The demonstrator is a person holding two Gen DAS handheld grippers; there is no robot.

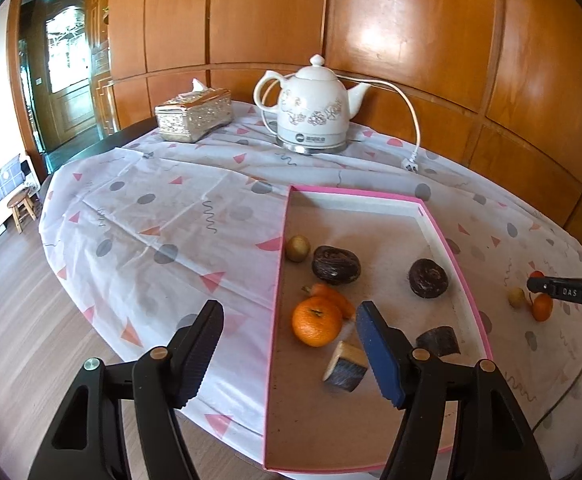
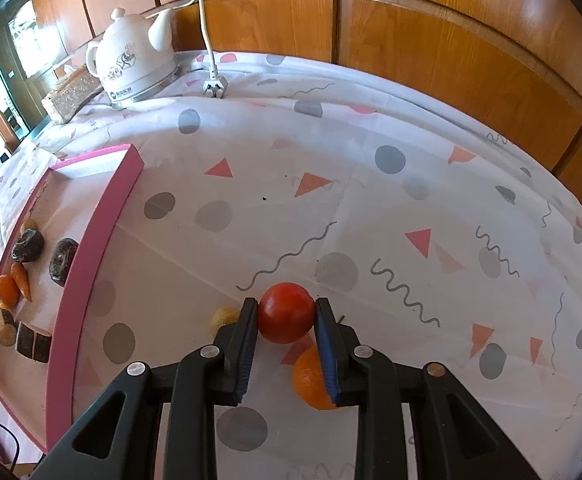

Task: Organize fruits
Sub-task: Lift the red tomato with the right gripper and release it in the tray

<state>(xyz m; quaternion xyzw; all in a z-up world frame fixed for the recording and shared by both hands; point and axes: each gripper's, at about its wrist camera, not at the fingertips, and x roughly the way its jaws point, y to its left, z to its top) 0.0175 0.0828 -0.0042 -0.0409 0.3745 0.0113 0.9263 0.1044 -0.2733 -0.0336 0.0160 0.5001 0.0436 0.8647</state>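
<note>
A shallow pink-rimmed tray (image 1: 463, 264) lies on the patterned tablecloth. In it sit an orange mandarin (image 1: 317, 322), a small carrot (image 1: 333, 296), two dark round fruits (image 1: 335, 265), a small yellowish fruit (image 1: 297, 248) and cut dark-skinned pieces (image 1: 345, 366). My left gripper (image 1: 291, 354) hovers open over the tray's near left side, with nothing between its pads. My right gripper (image 2: 287, 314) is shut on a red round fruit (image 2: 286, 312) just above the cloth, right of the tray (image 2: 103, 216). An orange mandarin (image 2: 309, 380) lies under it, and a small yellow fruit (image 2: 223, 317) sits to its left.
A white ceramic kettle (image 1: 313, 108) with a cord and plug (image 1: 411, 165) stands at the back of the table, and a silver tissue box (image 1: 193, 116) is to its left. Wood panelling runs behind. The table edge drops to the floor at left.
</note>
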